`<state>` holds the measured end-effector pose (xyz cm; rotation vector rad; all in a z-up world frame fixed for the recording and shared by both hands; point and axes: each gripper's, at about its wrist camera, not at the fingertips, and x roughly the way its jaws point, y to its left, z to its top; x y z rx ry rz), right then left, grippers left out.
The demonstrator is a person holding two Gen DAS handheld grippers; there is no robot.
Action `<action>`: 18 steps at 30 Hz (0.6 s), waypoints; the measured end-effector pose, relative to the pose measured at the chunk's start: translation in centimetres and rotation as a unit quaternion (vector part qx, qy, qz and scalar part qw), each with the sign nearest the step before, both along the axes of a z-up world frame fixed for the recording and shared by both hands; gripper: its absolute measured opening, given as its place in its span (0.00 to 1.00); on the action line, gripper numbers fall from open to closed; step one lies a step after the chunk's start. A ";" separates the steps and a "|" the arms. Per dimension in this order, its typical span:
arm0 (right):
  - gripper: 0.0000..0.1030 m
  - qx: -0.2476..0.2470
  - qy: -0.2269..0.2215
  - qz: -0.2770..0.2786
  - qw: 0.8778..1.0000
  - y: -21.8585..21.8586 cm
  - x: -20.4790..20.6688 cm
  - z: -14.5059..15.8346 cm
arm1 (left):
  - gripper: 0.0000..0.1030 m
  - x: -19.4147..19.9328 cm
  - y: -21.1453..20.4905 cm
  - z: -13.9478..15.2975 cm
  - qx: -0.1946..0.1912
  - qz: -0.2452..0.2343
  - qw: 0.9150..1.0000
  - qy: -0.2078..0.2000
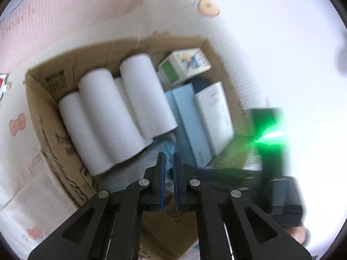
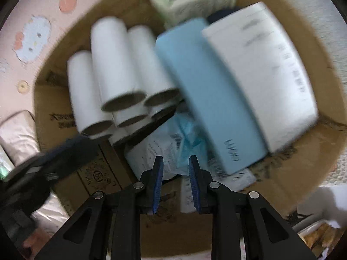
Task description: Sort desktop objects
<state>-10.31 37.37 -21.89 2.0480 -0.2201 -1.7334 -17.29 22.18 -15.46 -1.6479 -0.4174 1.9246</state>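
Both views look down into an open cardboard box [image 1: 54, 134] set on a cloth with pink cartoon prints [image 1: 65, 17]. Frames are motion-blurred.

Box contents: several white paper tubes [image 1: 108, 117] lie side by side along the left half, with open brown ends facing the right wrist camera [image 2: 121, 101]. Right of them a long light blue box [image 2: 208, 99] lies beside a white box with grey print [image 2: 264, 69], the two touching along their long sides. At the far end sits a small cream carton with a green panel [image 1: 184, 65]. On the box floor, loose printed paper [image 2: 151, 153] and a crumpled pale blue bag [image 2: 188, 138].

Left gripper [image 1: 169, 158]: jaws drawn nearly together, only a thin slit between the blue pads, nothing in it. The tips hang over the near part of the box, above the paper and blue bag, just short of the tube ends. The tubes lie ahead and left of the jaws, the blue box ahead and right.

Right gripper [image 2: 175, 162]: jaws at a narrow gap, empty. Paper and blue bag show straight through the gap, below the tips; cannot tell whether the tips touch them. Near end of the light blue box sits just right of the right-hand jaw.

A green-lit dark shape, blurred, shows at the right edge in the left wrist view [image 1: 269, 136].
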 end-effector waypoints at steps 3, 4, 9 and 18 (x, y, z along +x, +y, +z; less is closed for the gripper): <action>0.21 0.030 -0.012 0.021 0.999 -1.9 0.1 -1.5 | 0.07 -0.9 -1.6 1.0 0.024 0.013 1.000 0.004; 0.21 0.044 -0.016 0.027 0.999 -2.3 0.1 -2.0 | 0.07 -0.9 -1.8 1.0 0.027 0.018 0.999 0.006; 0.21 0.089 -0.047 0.049 0.994 -4.0 0.2 -4.9 | 0.07 -1.3 -4.1 1.8 0.026 0.024 0.999 0.015; 0.21 0.083 -0.080 0.063 0.991 -4.9 -0.4 -6.5 | 0.07 -1.1 -5.1 1.8 0.052 0.029 0.998 0.009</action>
